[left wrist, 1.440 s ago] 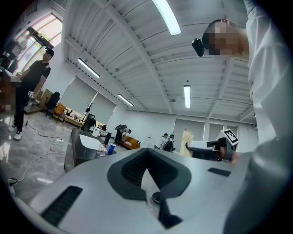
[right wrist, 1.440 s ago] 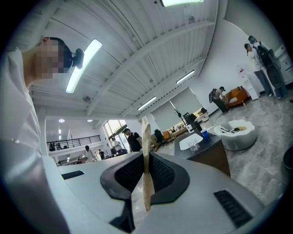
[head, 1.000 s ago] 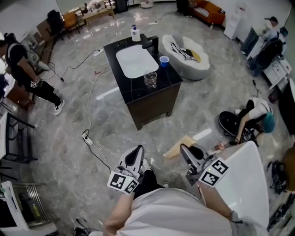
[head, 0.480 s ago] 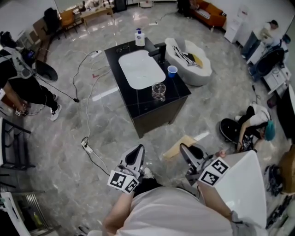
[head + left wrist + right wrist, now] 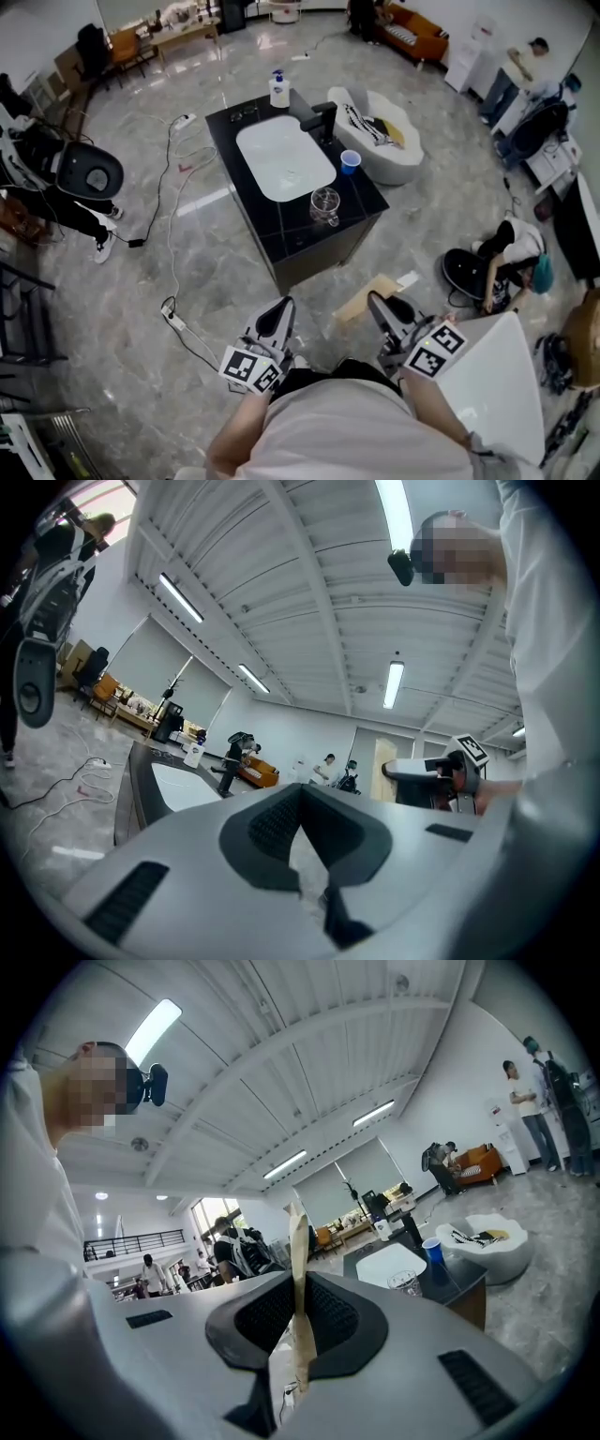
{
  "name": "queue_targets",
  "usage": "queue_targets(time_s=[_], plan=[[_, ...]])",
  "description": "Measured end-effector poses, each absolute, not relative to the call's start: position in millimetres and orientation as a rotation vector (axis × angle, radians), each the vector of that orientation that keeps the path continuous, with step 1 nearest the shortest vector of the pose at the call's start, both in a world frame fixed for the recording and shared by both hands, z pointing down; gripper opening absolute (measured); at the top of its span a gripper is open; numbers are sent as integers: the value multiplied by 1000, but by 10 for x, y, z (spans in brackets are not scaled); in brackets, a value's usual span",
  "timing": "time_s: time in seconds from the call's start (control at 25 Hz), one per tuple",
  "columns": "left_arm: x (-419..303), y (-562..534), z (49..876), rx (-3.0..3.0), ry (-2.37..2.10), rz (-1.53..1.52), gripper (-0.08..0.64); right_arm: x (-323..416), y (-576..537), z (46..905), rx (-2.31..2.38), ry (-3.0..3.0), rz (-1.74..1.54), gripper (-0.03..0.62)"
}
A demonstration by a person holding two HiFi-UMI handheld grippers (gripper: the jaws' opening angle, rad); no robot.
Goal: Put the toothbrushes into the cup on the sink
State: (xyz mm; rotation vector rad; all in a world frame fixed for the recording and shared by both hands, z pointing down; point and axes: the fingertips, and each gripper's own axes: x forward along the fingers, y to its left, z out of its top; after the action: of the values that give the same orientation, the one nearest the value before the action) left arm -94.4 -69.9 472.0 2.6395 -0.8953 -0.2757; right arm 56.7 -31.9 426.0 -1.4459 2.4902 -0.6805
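Hanging close to the person's body, the left gripper and right gripper both have their jaws pressed together on nothing nameable; a thin tan sliver lines the right one's seam. Well ahead stands the sink counter with a blue cup and a glass cup. Farther ahead and to the right, a white tub holds slim striped things, perhaps the toothbrushes. They lie flat, with the long axis slanting across the approach. I would step closer and part the jaws before reaching.

Head view vs 1.0 s ago | sink cabinet now nearer, lower in frame | clear glass cup and blue cup shifted down-right with its tabletop | person at left now further out, behind round dark object
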Motion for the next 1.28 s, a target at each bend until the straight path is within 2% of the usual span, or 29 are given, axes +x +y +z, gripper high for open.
queue_targets(time_s=[0.52,1.04,1.28], plan=[[-780,-1121,4757,2624,-994,-243,2,952,-1071,4263,-1400,2492,-670,55],[-103,-1791,4658,2599,-1157,-221,2,1456,-2029,4296,-1216,2605,-688,54],[-207,-1883,4691,2572,-1204,-205,2,1600,-2405,4241,-1270,2556,-633,54]])
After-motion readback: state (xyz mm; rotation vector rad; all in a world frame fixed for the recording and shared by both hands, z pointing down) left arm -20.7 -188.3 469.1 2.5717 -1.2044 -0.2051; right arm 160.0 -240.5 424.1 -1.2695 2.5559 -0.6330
